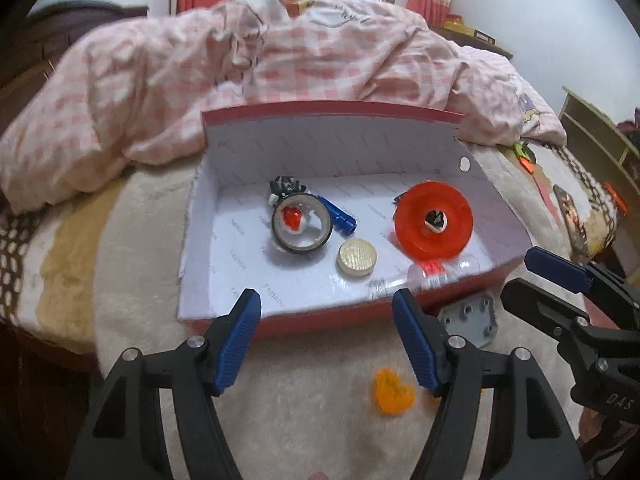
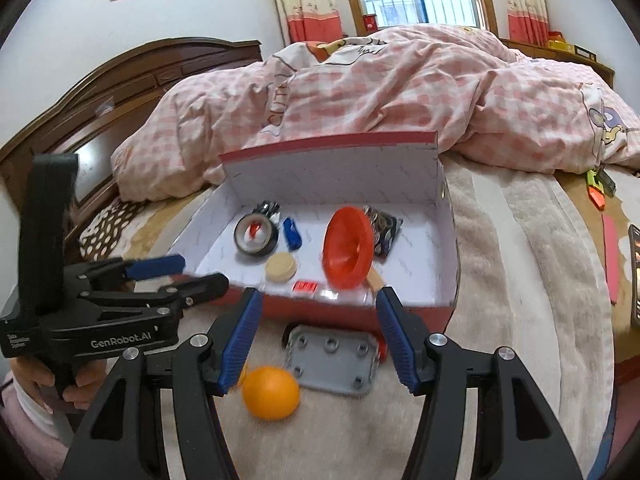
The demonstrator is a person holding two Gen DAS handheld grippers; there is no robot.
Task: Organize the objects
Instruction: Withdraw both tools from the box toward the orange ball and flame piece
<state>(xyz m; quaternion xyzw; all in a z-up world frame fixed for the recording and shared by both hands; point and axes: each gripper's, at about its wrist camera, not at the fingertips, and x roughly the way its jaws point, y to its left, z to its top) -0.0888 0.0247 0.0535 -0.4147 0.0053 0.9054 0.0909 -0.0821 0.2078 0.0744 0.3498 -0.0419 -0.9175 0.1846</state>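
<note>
Left wrist view: left gripper jaws apart, nothing between them, above the near wall of the red box. Inside: tape roll, blue piece, red disc, round tin.

Right wrist view: right gripper jaws apart, empty. Orange ball and grey plate lie on the blanket outside the box.

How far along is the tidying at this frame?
Done: the tape roll, orange disc, round tin and small bottle lie in the box. In hand: nothing; left tongs and right tongs are open. Left: the orange and grey plate on the blanket.
</note>
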